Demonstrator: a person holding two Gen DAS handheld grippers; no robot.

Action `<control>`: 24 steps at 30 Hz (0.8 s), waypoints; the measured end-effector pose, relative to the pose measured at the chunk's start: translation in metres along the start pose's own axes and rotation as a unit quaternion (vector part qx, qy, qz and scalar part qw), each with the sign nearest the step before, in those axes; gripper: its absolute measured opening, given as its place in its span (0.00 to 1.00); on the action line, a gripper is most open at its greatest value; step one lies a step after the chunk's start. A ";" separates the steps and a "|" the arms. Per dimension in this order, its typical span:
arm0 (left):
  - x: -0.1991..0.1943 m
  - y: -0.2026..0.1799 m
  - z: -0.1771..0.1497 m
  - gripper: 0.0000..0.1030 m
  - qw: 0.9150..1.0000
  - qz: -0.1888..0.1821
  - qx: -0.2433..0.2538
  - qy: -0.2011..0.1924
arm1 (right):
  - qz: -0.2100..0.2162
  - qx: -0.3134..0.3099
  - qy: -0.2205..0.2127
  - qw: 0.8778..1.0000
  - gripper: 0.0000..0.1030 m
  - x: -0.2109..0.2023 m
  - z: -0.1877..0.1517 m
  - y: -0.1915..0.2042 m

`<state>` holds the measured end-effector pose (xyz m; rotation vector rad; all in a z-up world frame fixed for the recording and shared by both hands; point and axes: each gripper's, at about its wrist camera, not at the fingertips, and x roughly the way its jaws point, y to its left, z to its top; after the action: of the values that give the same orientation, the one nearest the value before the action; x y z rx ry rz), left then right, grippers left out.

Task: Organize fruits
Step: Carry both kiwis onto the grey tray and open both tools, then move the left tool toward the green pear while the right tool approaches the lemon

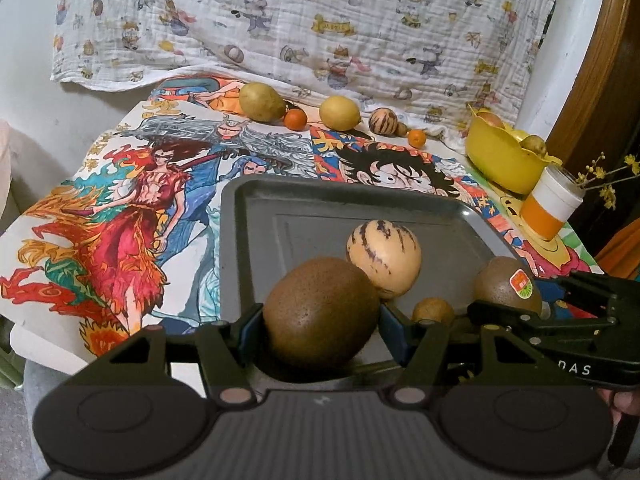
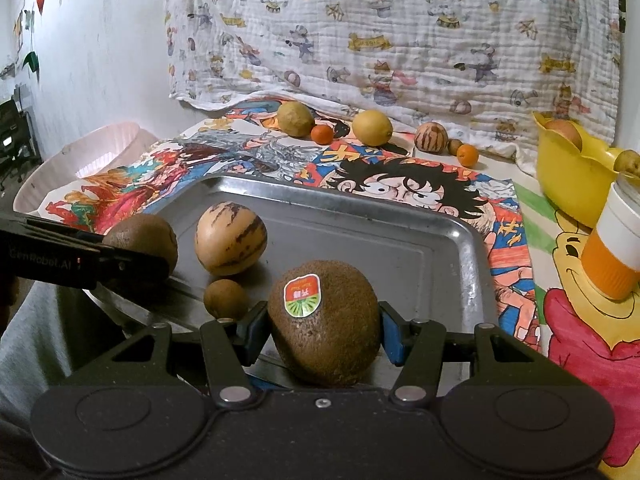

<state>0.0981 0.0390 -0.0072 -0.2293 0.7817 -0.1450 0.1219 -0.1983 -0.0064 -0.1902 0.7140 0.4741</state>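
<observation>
A grey metal tray (image 1: 400, 208) (image 2: 440, 240) lies on a cartoon-print cloth. On it are a striped tan melon (image 1: 384, 258) (image 2: 230, 238) and a small brown fruit (image 1: 433, 311) (image 2: 225, 298). My left gripper (image 1: 320, 320) is shut on a plain brown kiwi (image 1: 320, 312) (image 2: 142, 238) at the tray's near edge. My right gripper (image 2: 324, 324) is shut on a kiwi with a red-green sticker (image 2: 324, 320) (image 1: 506, 286) over the tray's near right part.
Along the back of the table lie a greenish-yellow fruit (image 1: 262, 102), a lemon (image 1: 340, 113), two small oranges (image 1: 295, 119) (image 1: 417, 138) and another striped melon (image 1: 383, 121). A yellow bowl (image 1: 500, 156) with fruit and an orange-and-white cup (image 1: 550, 204) stand at right. A pink basket (image 2: 80, 156) is at left.
</observation>
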 end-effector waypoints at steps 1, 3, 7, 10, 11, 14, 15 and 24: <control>0.000 0.000 0.000 0.64 1.000 0.000 0.001 0.000 | 0.000 0.001 0.000 1.000 0.57 0.000 0.000 -0.001; 0.000 -0.001 0.000 0.64 1.000 0.001 0.003 0.000 | 0.000 0.000 0.001 1.000 0.57 0.000 0.000 0.000; 0.000 -0.001 0.000 0.64 1.000 0.000 -0.001 0.000 | 0.001 0.003 0.003 1.000 0.57 0.002 0.000 -0.001; -0.001 -0.001 0.000 0.64 1.000 -0.002 -0.005 -0.001 | 0.003 0.003 0.006 1.000 0.57 0.004 0.000 -0.001; -0.001 -0.001 0.000 0.64 1.000 -0.003 -0.007 -0.001 | 0.003 0.003 0.007 1.000 0.57 0.005 -0.001 -0.002; -0.003 0.001 0.000 0.64 1.000 -0.004 -0.007 -0.001 | 0.004 0.004 0.008 1.000 0.57 0.005 -0.001 -0.002; -0.003 0.001 0.000 0.64 1.000 -0.004 -0.007 -0.001 | 0.003 0.003 0.008 1.000 0.57 0.005 -0.001 -0.002; -0.013 0.001 0.005 0.81 1.000 -0.011 -0.014 -0.019 | -0.001 0.002 -0.004 1.000 0.77 -0.005 -0.001 0.000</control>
<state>0.0929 0.0431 0.0051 -0.2663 0.7431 -0.1500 0.1185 -0.2005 -0.0041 -0.1848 0.7061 0.4716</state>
